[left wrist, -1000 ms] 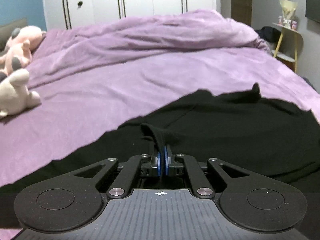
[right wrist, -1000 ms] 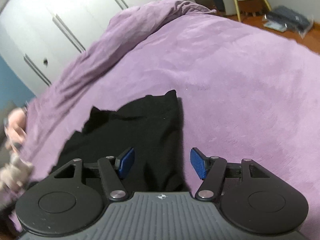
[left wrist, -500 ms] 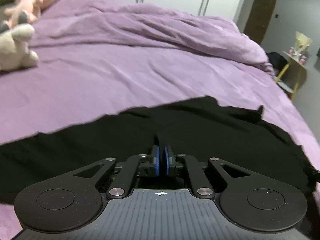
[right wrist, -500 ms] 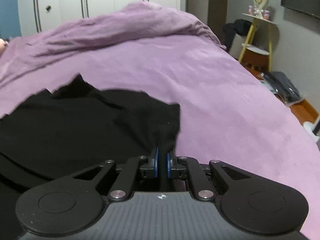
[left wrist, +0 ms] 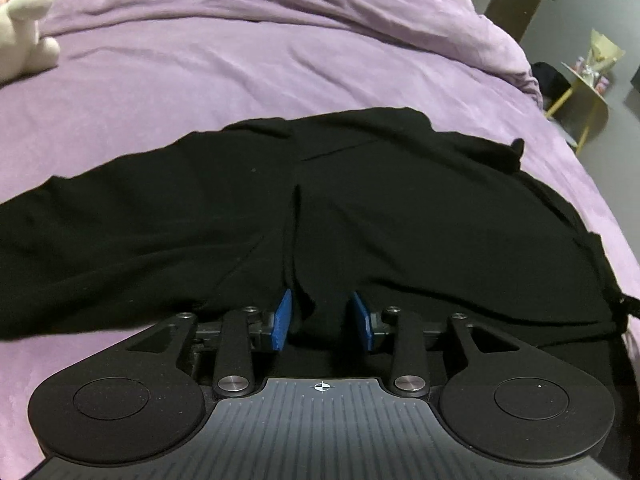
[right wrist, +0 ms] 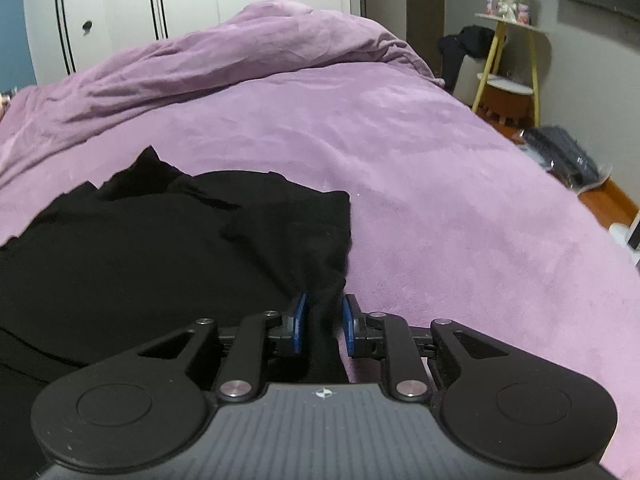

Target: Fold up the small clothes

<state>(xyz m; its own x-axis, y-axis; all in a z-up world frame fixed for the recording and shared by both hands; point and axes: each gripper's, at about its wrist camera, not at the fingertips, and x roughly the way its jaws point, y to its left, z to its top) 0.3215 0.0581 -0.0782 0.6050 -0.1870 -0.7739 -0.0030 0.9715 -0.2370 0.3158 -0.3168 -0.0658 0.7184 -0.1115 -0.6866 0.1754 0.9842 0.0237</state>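
Observation:
A black garment (left wrist: 360, 208) lies spread across the purple bed; it also shows in the right wrist view (right wrist: 160, 240). My left gripper (left wrist: 323, 322) is open, its blue pads apart, with a ridge of the black cloth lying between them. My right gripper (right wrist: 322, 324) is open at the garment's right edge, with a fold of the cloth between its blue pads. Neither one clamps the cloth.
The purple bedspread (left wrist: 200, 72) has a bunched duvet (right wrist: 240, 60) at the back. Plush toys (left wrist: 24, 32) lie at the far left. A yellow side table (right wrist: 508, 64) and white wardrobes (right wrist: 180, 8) stand beyond the bed. A dark bag (right wrist: 568, 160) lies on the floor at right.
Both grippers were shut on the black cloth half a second ago and have now opened. The garment has settled flatter on the bed.

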